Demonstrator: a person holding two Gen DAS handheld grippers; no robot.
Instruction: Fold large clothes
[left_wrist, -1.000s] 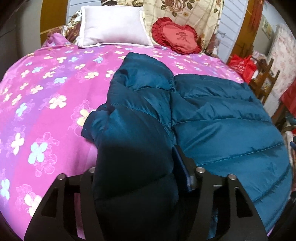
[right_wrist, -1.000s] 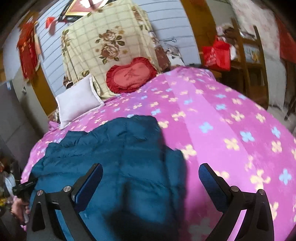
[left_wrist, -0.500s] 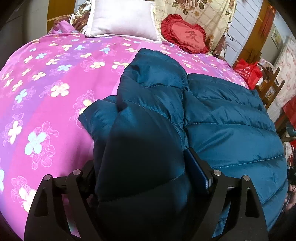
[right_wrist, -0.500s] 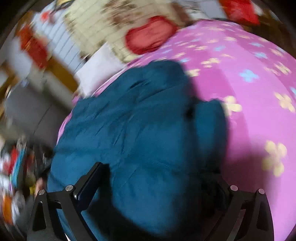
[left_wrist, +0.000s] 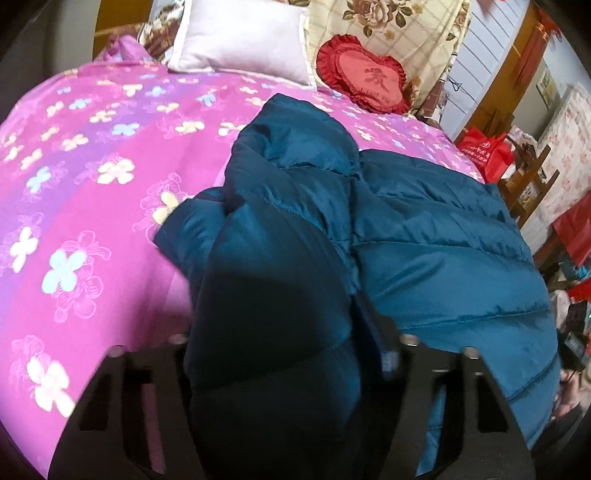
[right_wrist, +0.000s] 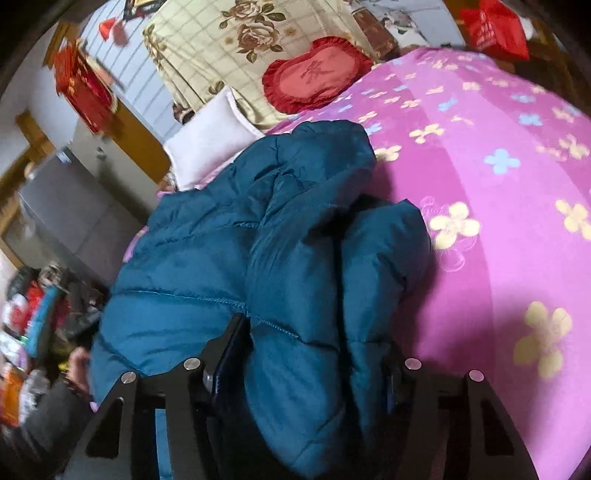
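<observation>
A teal quilted puffer jacket (left_wrist: 424, 240) lies across a pink flowered bed cover (left_wrist: 92, 221), one side folded over into a thick roll. My left gripper (left_wrist: 277, 332) straddles the near end of that roll; its jaws are closing and the padding fills the gap between the fingers. In the right wrist view the same jacket (right_wrist: 207, 266) bulges up at its right edge. There my right gripper (right_wrist: 314, 339) is closing too, with a fat fold of jacket squeezed between the fingers. Most of each inner pad is hidden by fabric.
A white pillow (left_wrist: 240, 37), a red heart cushion (left_wrist: 364, 81) and a rose-print blanket (left_wrist: 388, 22) sit at the bed's head. A red bag (left_wrist: 484, 151) and a wooden chair (left_wrist: 532, 177) stand beside the bed. A person's hand (right_wrist: 77, 365) and floor clutter (right_wrist: 33, 314) show at the left.
My right gripper came down from above the bed, wide open, onto the jacket's edge and closed around a fold. My left gripper stayed on its roll, widening briefly and narrowing again.
</observation>
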